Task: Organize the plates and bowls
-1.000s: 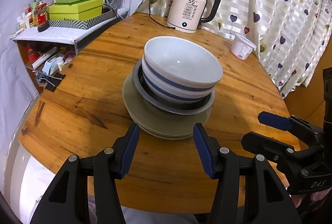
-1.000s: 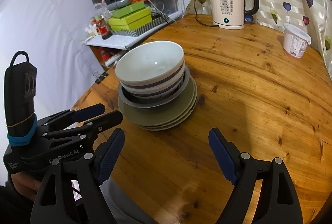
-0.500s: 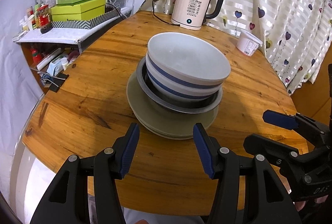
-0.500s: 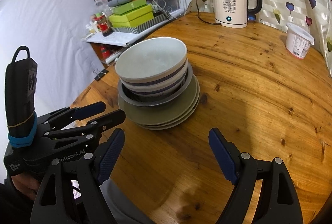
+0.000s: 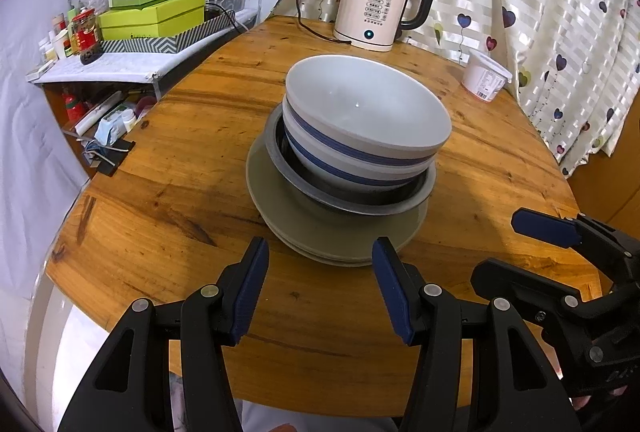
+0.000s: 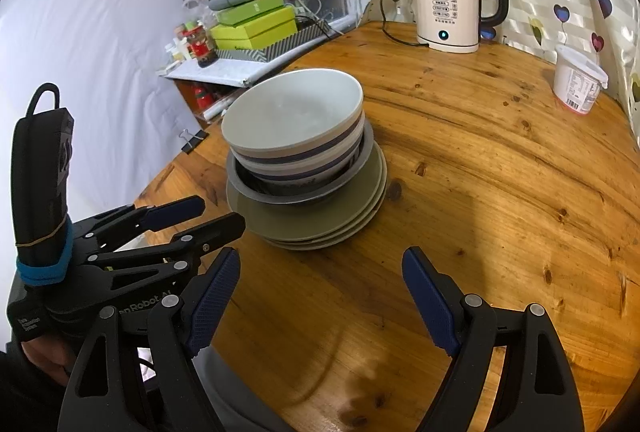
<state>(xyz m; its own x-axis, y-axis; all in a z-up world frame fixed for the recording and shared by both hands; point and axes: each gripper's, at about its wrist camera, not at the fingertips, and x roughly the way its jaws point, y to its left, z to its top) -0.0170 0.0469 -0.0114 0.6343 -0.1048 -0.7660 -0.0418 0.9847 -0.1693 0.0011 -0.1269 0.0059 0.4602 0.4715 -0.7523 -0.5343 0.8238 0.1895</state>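
Wooden table (image 5: 192,159) | stacked bowls (image 5: 366,123) on plates (image 5: 340,232), perhaps three | both grippers empty, spread

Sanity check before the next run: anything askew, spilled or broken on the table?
Nothing spilled or broken. The striped bowls sit slightly tilted and off-centre in the grey dish, toward the yogurt tub side. The plates beneath are stacked slightly staggered. Both grippers are open, clear of the stack.

Kettle (image 5: 374,11) front: large "55" with a small "°C" beside it; rows of smaller print below, too small to read.
Left tool (image 6: 218,222) body: white lettering ending "Robot", its start hidden.
White tub (image 6: 578,83) label: fine print, unreadable.
Green boxes (image 5: 154,15): small lettering, unreadable.
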